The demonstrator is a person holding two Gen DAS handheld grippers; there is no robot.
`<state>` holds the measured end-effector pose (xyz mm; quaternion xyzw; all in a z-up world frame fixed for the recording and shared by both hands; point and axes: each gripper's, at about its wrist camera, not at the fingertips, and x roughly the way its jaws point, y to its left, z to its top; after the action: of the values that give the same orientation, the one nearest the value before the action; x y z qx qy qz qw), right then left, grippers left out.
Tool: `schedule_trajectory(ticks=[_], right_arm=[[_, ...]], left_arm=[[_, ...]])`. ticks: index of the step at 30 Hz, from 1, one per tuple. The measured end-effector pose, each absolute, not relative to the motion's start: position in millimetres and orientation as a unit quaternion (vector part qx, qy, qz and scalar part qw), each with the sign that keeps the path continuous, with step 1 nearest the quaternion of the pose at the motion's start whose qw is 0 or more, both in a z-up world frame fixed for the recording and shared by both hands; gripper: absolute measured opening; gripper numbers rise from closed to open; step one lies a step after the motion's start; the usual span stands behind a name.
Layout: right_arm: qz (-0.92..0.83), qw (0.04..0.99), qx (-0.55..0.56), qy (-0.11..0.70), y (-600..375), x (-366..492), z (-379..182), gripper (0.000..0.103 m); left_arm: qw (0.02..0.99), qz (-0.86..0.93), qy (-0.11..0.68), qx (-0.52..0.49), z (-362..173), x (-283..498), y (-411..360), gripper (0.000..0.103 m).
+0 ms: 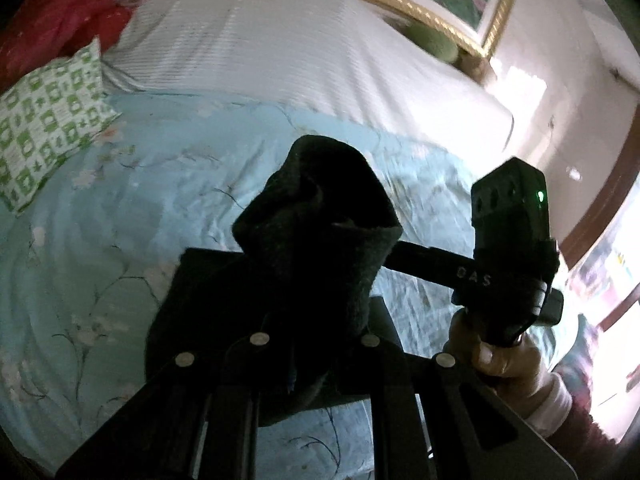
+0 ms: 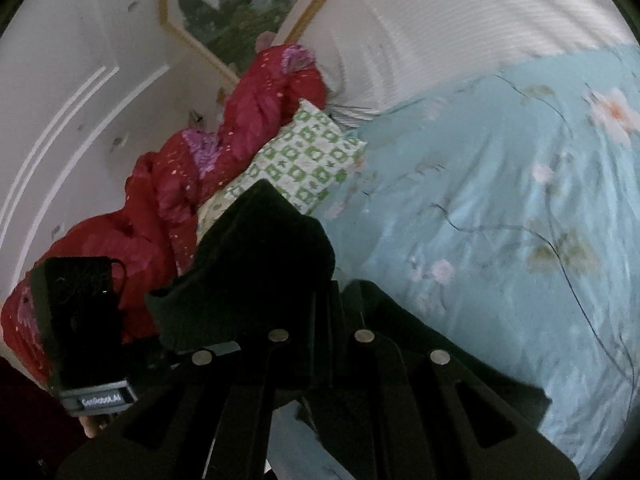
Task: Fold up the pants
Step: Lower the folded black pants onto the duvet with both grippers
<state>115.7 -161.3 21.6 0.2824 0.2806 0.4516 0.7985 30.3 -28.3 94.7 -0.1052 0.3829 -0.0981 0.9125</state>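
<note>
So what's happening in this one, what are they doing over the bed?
A person is folding dark pants over a bed with a pale blue flowered cover, using a handheld gripper in each hand. The left gripper is shut on a bunch of the dark cloth, and the right gripper is shut on another part of it. Both ends are lifted off the cover, so the fold is not laid down yet. A green patterned pillow and a red quilt lie at the far side.
</note>
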Motion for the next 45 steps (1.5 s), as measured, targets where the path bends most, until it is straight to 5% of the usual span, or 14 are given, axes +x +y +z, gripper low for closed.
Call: schedule_trajectory(ticks=[19, 29, 32, 34, 36, 45], right_arm=[[0.385, 0.807, 0.314, 0.319, -200.0, 109.7, -47.7, 0.005], [0.276, 0.851, 0.299, 0.332, -228.1, 85.5, -43.7, 0.008], [0.247, 0.856, 0.312, 0.33, -243.2, 74.1, -42.0, 0.018], [0.228, 0.861, 0.312, 0.33, -249.2, 66.9, -40.0, 0.045], [0.223, 0.864, 0.316, 0.322, -252.2, 60.7, -36.6, 0.057], [0.2, 0.881, 0.298, 0.308, -246.6, 40.5, -14.8, 0.066]], left_arm=[[0.907, -0.123, 0.401, 0.038, 27.6, 34.8, -116.2, 0.017], [0.901, -0.149, 0.406, 0.038, 15.9, 39.2, -120.5, 0.043], [0.897, -0.181, 0.403, 0.026, 22.2, 31.2, -120.0, 0.054], [0.893, -0.198, 0.403, 0.021, 27.0, 25.1, -118.8, 0.058], [0.89, -0.211, 0.404, 0.014, 31.9, 19.8, -114.7, 0.06], [0.895, -0.202, 0.395, -0.047, 58.1, 12.4, -63.1, 0.067]])
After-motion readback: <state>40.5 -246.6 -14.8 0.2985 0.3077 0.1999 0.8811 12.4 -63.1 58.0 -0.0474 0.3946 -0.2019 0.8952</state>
